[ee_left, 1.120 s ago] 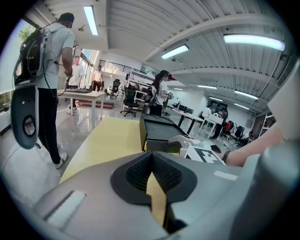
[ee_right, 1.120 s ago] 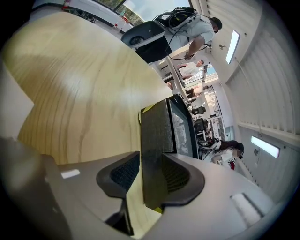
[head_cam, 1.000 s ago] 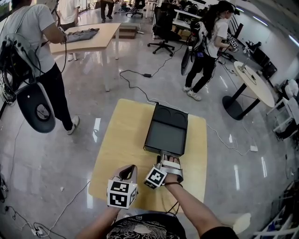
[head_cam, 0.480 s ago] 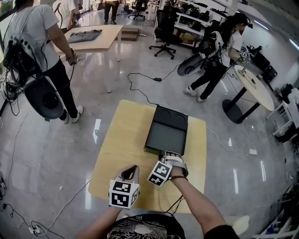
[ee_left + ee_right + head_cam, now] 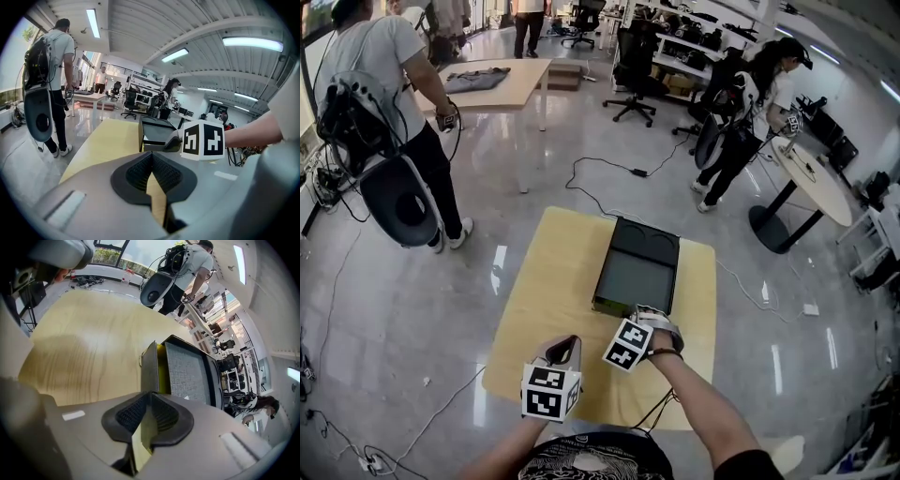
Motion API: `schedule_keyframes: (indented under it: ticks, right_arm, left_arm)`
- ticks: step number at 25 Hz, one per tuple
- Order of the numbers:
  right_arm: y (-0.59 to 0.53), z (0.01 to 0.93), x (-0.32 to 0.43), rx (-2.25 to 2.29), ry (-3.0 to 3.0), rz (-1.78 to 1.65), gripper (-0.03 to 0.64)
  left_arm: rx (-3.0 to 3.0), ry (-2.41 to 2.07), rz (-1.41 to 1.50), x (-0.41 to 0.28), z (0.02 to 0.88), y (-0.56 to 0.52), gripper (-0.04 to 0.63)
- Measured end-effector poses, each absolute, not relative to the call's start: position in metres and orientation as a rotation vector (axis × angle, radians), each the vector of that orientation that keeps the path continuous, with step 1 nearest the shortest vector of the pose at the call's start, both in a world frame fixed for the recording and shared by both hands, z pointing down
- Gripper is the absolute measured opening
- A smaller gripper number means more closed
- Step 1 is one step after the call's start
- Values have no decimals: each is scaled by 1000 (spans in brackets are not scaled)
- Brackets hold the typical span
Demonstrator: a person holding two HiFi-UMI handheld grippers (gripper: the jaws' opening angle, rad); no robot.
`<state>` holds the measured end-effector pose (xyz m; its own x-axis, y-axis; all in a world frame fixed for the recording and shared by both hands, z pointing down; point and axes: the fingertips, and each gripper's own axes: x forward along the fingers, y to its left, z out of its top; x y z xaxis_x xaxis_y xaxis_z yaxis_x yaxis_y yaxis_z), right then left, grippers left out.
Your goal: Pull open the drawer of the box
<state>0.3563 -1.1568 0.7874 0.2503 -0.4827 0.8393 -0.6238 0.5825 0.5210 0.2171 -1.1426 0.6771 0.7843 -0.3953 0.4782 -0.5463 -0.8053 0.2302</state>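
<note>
**A:** What has moved in the last second?

**B:** The right gripper (image 5: 644,315) has been closing its jaws, from wide apart to a narrow grip at the near end of the black box (image 5: 639,267). A person (image 5: 741,103) in the background has stepped rightward.

**A:** And the head view?

**B:** The box lies on the far right part of the wooden table (image 5: 548,281). The left gripper (image 5: 566,343) hovers over the table's near part, just beside the right one and apart from the box.

**A:** The left gripper view?

**B:** Its jaws are together with nothing between them, and table wood shows past them. The box stands ahead, with the right gripper's marker cube (image 5: 202,139) at its near end.

**A:** The right gripper view?

**B:** The jaws are clamped on the drawer front (image 5: 149,365), a dark panel that runs down between the pads. A yellow strip (image 5: 162,369) shows between that panel and the box's grey top, so the drawer stands slightly out.
</note>
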Motion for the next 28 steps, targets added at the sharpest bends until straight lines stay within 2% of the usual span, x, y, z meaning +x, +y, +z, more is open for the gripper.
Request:
schedule_keyframes:
  ticks: [7,16,23,28]
  right_arm:
    - [-1157,709,302,1007,-1409,168,40]
    - [-1075,751,244,995,-1420,185,38]
    - [-1043,708,188,976,-1434,204,37]
    - [-992,703,191,964,-1443,213,35]
  left_arm:
    - [2617,-723,586,165,597,-1146,17]
    - [2626,-728,578,106,640,-1066,17]
    - [2638,-715,575,57,593,-1036,17]
    - [2646,-711,579,64,586,-986,17]
